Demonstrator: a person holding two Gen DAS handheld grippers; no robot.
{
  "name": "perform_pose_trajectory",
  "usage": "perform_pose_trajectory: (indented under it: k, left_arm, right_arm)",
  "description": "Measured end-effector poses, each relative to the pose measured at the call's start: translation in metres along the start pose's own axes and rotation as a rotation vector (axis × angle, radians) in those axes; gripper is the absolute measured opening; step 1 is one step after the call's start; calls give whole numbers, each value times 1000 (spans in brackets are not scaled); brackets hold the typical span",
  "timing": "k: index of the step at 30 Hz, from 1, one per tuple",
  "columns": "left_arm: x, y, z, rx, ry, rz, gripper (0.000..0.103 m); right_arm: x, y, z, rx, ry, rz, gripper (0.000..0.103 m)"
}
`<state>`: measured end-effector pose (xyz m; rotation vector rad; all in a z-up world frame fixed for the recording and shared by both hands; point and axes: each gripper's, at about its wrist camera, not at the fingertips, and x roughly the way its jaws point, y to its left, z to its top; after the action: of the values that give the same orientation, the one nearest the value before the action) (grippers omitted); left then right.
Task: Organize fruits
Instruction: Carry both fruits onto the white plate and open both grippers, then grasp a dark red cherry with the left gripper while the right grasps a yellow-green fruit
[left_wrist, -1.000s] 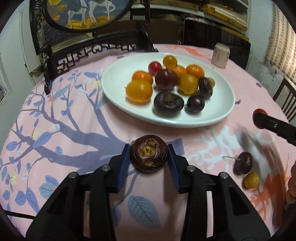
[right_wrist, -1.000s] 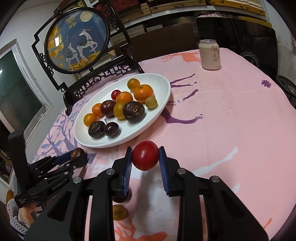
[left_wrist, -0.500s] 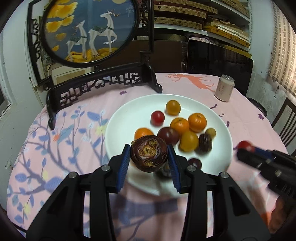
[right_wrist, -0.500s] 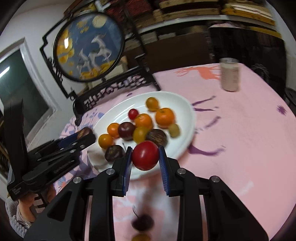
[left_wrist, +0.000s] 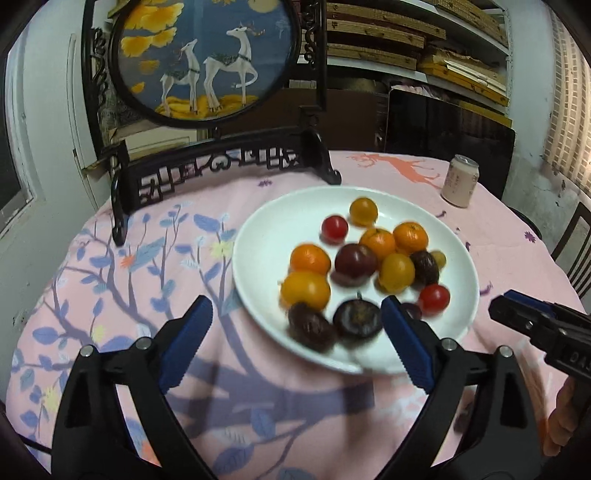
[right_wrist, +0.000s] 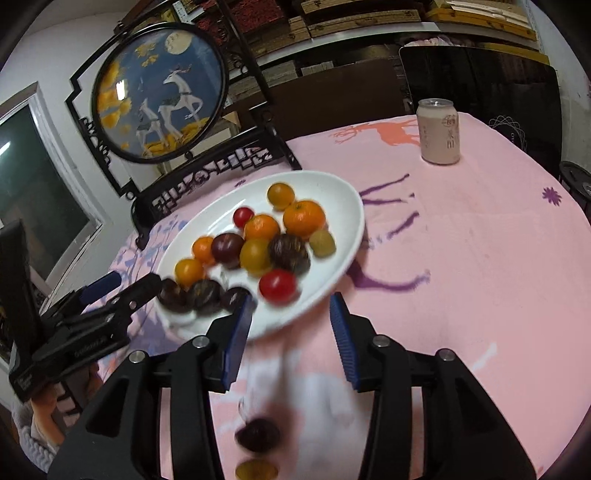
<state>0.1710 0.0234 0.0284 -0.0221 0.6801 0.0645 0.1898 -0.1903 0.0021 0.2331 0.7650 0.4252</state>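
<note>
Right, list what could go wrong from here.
1. The red tomato and dark fruits sit near the white plate's near rim; they look blurred, so they may roll off.
2. The open left gripper hangs right at that rim; a careless move could knock the plate.
3. A dark cherry and a yellow fruit lie on the cloth under the open right gripper and might be missed.

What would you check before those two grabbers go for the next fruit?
1. Left gripper open, holding nothing: ok.
2. Right gripper open, holding nothing: ok.
3. Red tomato lying on the plate: ok, though blurred.
4. Fruit left on the tablecloth: not ok, a dark cherry and a small yellow fruit are off the plate.
5. Fruit on the plate settled: cannot tell, blurred.
</note>
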Motion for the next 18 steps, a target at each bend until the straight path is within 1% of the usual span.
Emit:
perform_pose_trajectory:
  k: [2, 6, 8, 9, 11, 15, 18]
  left_arm:
    - [-3, 0, -7, 7, 8, -1, 94]
    - [-13, -3, -25, 46, 13, 28, 95]
    - [-18, -3, -30, 51, 11, 35, 97]
    - [-21, -2, -33, 50, 9, 42, 101]
    - [-25, 0, -36, 44, 4, 50, 101]
    - [-28, 2, -38, 37, 5, 50, 101]
    - [-29, 4, -38, 32, 5, 46, 101]
  right_arm:
    - [-8, 4, -12, -13, 13, 7, 44]
    - [-32, 16, -41, -86, 22, 19, 44]
    - [-38, 21, -55, -105, 41, 23, 44]
    - [-40, 24, -64, -115, 59, 19, 44]
    - [-41, 31, -78, -146, 93, 24, 44]
    - [-37, 43, -87, -208, 111, 2, 44]
    - [-33, 45, -89, -223, 126, -9, 44]
